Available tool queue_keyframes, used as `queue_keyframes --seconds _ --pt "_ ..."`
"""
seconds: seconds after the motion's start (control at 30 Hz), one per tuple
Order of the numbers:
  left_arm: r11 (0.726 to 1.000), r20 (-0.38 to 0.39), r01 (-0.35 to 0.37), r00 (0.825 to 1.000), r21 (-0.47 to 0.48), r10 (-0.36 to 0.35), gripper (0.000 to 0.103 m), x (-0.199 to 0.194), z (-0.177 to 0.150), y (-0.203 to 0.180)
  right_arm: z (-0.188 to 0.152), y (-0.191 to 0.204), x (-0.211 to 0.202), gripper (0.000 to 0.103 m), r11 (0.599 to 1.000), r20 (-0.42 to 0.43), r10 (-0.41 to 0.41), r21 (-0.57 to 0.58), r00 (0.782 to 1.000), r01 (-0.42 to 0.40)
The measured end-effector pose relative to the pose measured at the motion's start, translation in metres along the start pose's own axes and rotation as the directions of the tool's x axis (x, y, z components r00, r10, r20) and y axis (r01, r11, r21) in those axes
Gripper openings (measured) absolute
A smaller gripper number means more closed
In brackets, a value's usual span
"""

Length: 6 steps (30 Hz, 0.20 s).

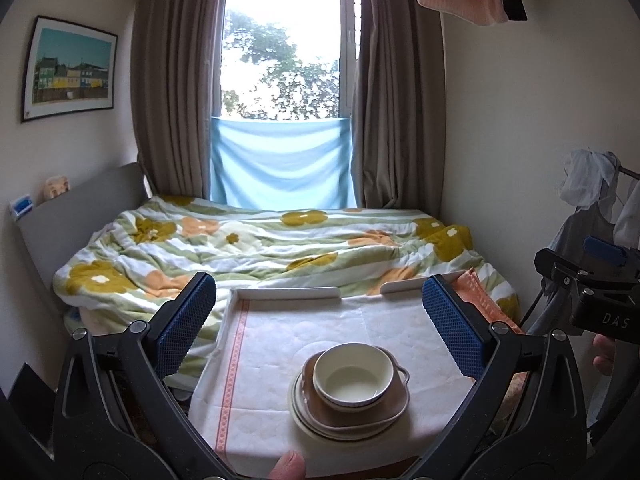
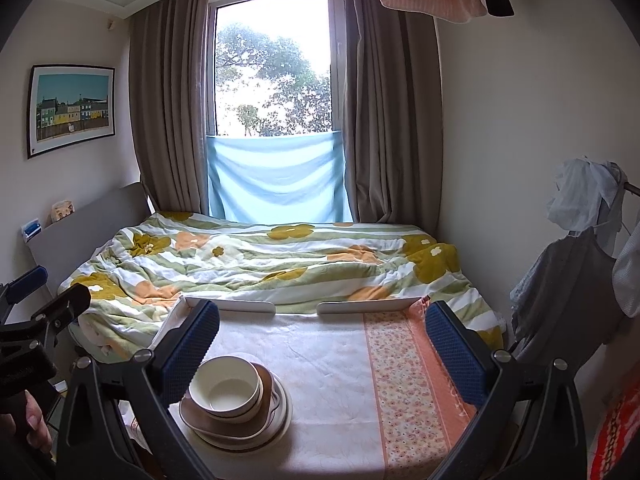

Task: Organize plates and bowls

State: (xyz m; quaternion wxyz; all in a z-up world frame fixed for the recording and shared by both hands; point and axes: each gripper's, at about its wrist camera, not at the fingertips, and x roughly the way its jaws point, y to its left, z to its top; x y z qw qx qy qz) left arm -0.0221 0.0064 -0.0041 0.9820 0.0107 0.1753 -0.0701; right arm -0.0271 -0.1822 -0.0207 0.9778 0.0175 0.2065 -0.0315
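Unmade bed (image 2: 272, 264) with flowered quilt lay beyond cloth-covered table (image 2: 336, 360). Framed print (image 1: 70, 68) hung left; brown curtains (image 2: 168, 108) flanked window (image 2: 274, 68).

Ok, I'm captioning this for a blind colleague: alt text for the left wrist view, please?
A cream ceramic bowl sits stacked on a brown square dish and cream round plates on a white cloth-covered table, framed by the open blue-padded left gripper. Behind lies a floral-quilted bed.
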Motion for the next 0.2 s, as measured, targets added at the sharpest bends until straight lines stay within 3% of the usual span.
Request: queue_keyframes --seconds 0.2 --pt "1.000 0.013 -0.022 1.000 -0.020 0.022 0.103 -0.0003 0.0001 0.0048 0.0034 0.0045 0.0053 0.102 1.000 -0.002 0.006 -0.005 1.000 -0.006"
